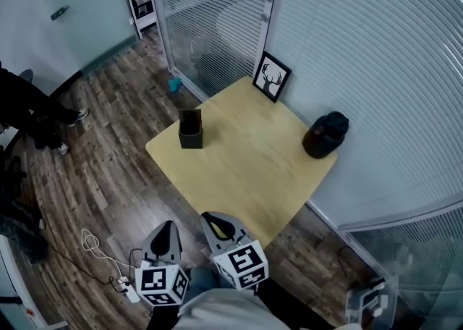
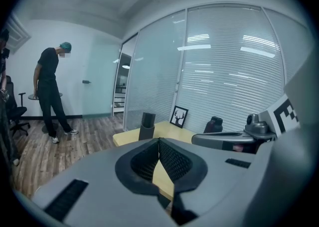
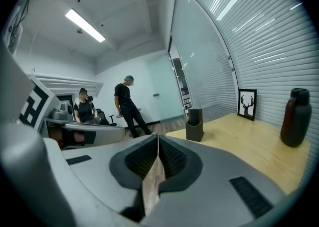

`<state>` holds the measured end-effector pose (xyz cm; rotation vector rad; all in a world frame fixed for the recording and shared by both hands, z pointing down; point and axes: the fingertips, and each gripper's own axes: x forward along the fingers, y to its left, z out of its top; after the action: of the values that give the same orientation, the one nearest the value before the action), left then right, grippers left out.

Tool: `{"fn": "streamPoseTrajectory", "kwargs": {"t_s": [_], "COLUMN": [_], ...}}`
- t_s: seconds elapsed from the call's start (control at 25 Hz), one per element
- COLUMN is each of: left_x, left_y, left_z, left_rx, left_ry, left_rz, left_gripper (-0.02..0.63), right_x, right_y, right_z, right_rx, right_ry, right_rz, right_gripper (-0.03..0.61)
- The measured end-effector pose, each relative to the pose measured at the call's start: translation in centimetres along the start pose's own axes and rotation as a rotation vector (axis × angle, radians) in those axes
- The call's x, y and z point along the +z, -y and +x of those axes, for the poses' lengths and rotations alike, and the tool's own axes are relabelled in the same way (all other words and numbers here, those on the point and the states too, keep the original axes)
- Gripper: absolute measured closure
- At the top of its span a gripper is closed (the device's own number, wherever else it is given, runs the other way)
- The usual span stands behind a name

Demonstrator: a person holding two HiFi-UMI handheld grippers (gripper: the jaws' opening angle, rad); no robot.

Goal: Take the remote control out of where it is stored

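Note:
A dark holder box (image 1: pixel 191 136) stands on the left part of the light wooden table (image 1: pixel 253 169). A black remote (image 1: pixel 190 120) sticks up out of it. The holder (image 2: pixel 146 132) and remote (image 2: pixel 148 119) show far ahead in the left gripper view, and the holder (image 3: pixel 194 131) with the remote (image 3: pixel 195 115) in the right gripper view. My left gripper (image 1: pixel 168 229) (image 2: pixel 159 140) and right gripper (image 1: pixel 215 218) (image 3: pixel 157 136) hover side by side off the table's near edge, well short of the holder. Both are shut with nothing between the pads.
A framed deer picture (image 1: pixel 271 76) leans at the table's far corner. A black bottle (image 1: pixel 325 134) stands at the right edge. Glass walls with blinds run behind the table. A person (image 2: pixel 50 91) stands on the wood floor to the left. A white cable (image 1: pixel 101 256) lies near my feet.

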<state>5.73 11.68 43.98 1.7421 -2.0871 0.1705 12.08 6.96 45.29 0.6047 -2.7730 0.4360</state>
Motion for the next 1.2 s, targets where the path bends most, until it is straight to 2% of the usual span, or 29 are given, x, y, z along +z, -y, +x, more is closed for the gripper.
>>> {"fn": "streamPoseTrajectory", "kwargs": {"t_s": [0.28, 0.44, 0.64, 0.76, 0.88, 1.08, 1.2], "left_x": [0.5, 1.4, 3.9, 5.9, 7.9, 9.4, 9.5], "left_y": [-1.3, -2.8, -6.5, -9.0, -11.0, -13.4, -14.4], "left_z": [3.5, 5.9, 9.7, 11.7, 13.9, 17.0, 18.5], "left_rx": [-0.027, -0.07, -0.124, -0.14, -0.165, -0.212, -0.254], "left_ry": [-0.027, -0.039, -0.03, -0.008, 0.019, 0.015, -0.01], "left_rz": [-0.003, 0.014, 0.049, 0.032, 0.022, 0.035, 0.001], "left_gripper": [0.606, 0.606, 0.606, 0.606, 0.606, 0.606, 0.606], "right_x": [0.6, 1.2, 2.9, 4.3, 5.7, 7.1, 7.6], "right_y": [1.6, 2.0, 3.2, 3.8, 4.7, 6.7, 8.3], "right_z": [2.9, 5.4, 10.4, 13.4, 16.2, 19.7, 21.3], "right_rx": [-0.031, -0.043, -0.088, -0.105, -0.128, -0.215, -0.268], "right_ry": [-0.018, -0.02, -0.007, -0.004, -0.003, -0.002, -0.001], "right_rz": [0.015, 0.044, 0.061, 0.072, 0.066, 0.074, 0.08], "right_gripper": [0.571, 0.571, 0.571, 0.566, 0.516, 0.494, 0.473]}}
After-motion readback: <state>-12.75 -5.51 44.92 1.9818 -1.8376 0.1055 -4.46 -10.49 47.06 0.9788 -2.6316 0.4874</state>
